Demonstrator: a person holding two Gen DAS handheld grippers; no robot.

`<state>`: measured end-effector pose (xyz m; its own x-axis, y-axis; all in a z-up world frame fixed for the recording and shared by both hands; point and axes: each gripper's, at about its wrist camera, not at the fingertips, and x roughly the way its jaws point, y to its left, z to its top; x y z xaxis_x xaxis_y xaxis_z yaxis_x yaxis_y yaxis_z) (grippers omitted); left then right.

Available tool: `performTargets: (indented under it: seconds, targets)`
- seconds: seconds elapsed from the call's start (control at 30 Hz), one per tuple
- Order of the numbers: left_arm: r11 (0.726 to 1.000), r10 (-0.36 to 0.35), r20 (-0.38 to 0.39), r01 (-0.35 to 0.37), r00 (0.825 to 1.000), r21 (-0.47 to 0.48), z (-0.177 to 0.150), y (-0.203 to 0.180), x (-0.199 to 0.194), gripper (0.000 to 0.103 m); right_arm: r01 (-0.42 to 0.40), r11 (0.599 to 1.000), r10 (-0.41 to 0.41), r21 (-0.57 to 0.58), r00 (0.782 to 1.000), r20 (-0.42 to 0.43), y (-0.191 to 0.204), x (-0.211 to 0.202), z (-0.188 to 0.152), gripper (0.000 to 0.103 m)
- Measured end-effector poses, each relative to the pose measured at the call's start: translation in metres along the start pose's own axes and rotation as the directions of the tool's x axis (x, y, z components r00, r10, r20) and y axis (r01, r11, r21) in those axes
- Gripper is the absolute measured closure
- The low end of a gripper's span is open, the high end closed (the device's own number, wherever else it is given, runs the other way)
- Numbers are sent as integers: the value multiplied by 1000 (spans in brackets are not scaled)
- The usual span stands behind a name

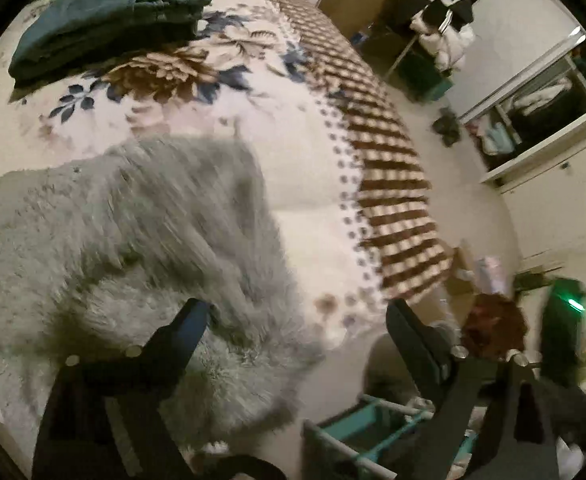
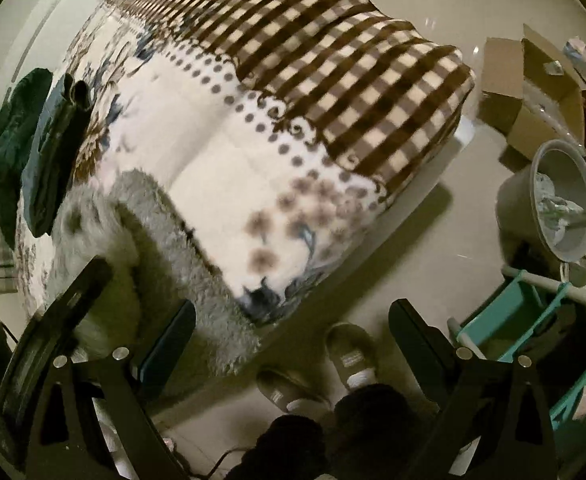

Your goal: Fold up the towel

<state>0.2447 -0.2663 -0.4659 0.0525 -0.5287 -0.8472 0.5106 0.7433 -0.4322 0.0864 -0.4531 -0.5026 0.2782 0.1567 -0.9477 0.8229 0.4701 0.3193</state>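
Both grippers (image 1: 297, 320) (image 2: 293, 320) hang spread and empty; pinch the grey towel (image 1: 133, 220) squarely at the bed's (image 1: 313, 200) near edge.

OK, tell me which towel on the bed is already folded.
The dark teal towel at the far side of the bed: it lies in a neat stack of layers. The fluffy grey towel near the left gripper lies loose and rumpled.

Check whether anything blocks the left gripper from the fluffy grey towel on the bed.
Nothing visible does. The open left gripper hangs right over the fluffy grey towel on the floral blanket; the folded teal cloth lies well beyond.
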Motion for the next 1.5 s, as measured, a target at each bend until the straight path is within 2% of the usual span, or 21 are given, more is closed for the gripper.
performTargets:
  seconds: [0.1, 0.23, 0.33, 0.4, 0.47, 0.53, 0.57, 0.6, 0.67, 0.77, 0.8, 0.87, 0.93, 0.97, 1.0, 1.07, 1.17, 1.27, 1.33, 1.37, 1.5]
  targets:
    - [998, -40, -4, 40, 999, -43, 1, 11, -34, 11, -44, 999, 44, -18, 999, -13, 8, 1, 12, 3]
    - [986, 39, 77, -26, 996, -164, 4, 70, -77, 11, -178, 980, 174, -91, 984, -44, 47, 5, 33, 2]
    - [959, 159, 77, -135, 984, -248, 14, 122, -82, 11, -318, 931, 296, -180, 945, -136, 95, 26, 46, 2]
    - [929, 242, 41, -219, 969, -298, 23, 162, -67, 11, -359, 907, 317, -221, 926, -203, 122, 46, 52, 2]
    - [914, 264, -13, -254, 964, -316, 28, 188, -48, 11, -380, 889, 304, -256, 907, -292, 148, 75, 57, 2]
    - [909, 245, -72, -254, 967, -330, 34, 209, -21, 11, -415, 876, 298, -246, 866, -402, 163, 101, 56, 2]
    - [908, 231, -89, -248, 969, -339, 35, 215, -14, 11, -420, 881, 286, -220, 841, -460, 167, 112, 54, 6]
    - [909, 217, -96, -237, 971, -344, 35, 219, -9, 11, -423, 881, 286, -212, 833, -474, 168, 114, 52, 31]
    - [913, 192, -100, -216, 976, -346, 35, 220, 0, 8, -402, 880, 267, -253, 859, -438, 167, 101, 53, 66]
    - [923, 158, -99, -183, 982, -338, 35, 215, 10, 8, -310, 936, 238, -168, 908, -346, 132, 82, 64, 71]
    - [922, 162, -105, -189, 981, -339, 34, 214, 13, 8, -272, 948, 210, -167, 926, -315, 123, 78, 67, 80]
    - [918, 167, -109, -195, 980, -346, 35, 214, 14, 8, -87, 976, 31, -198, 963, -269, 103, 80, 73, 83]
    - [917, 163, -107, -191, 981, -350, 36, 215, 11, 8, -99, 988, 58, -119, 949, -310, 85, 85, 74, 83]
    - [918, 167, -103, -193, 980, -347, 36, 214, 10, 8, -153, 986, 123, -65, 935, -331, 79, 83, 73, 71]
    - [919, 173, -100, -197, 980, -342, 37, 214, 8, 8, -197, 980, 171, -43, 925, -340, 77, 80, 70, 44]
    - [920, 176, -100, -200, 979, -337, 37, 212, 5, 8, -288, 957, 268, -19, 910, -316, 77, 67, 63, 12]
    - [920, 175, -90, -195, 981, -340, 36, 210, 1, 8, -440, 896, 433, 54, 842, -323, 75, 62, 49, 10]
    - [919, 166, -81, -184, 983, -349, 35, 207, 1, 8, -404, 914, 381, 21, 842, -383, 84, 85, 28, 10]
    - [918, 160, -81, -179, 984, -354, 34, 205, -1, 8, -388, 921, 357, 7, 839, -411, 87, 104, 14, 28]
    - [919, 154, -80, -173, 985, -356, 34, 204, -2, 8, -362, 932, 323, -20, 854, -408, 89, 109, 5, 77]
    - [921, 117, -50, -127, 992, -367, 33, 201, -14, 8, -309, 949, 276, -55, 906, -321, 82, 71, -4, 81]
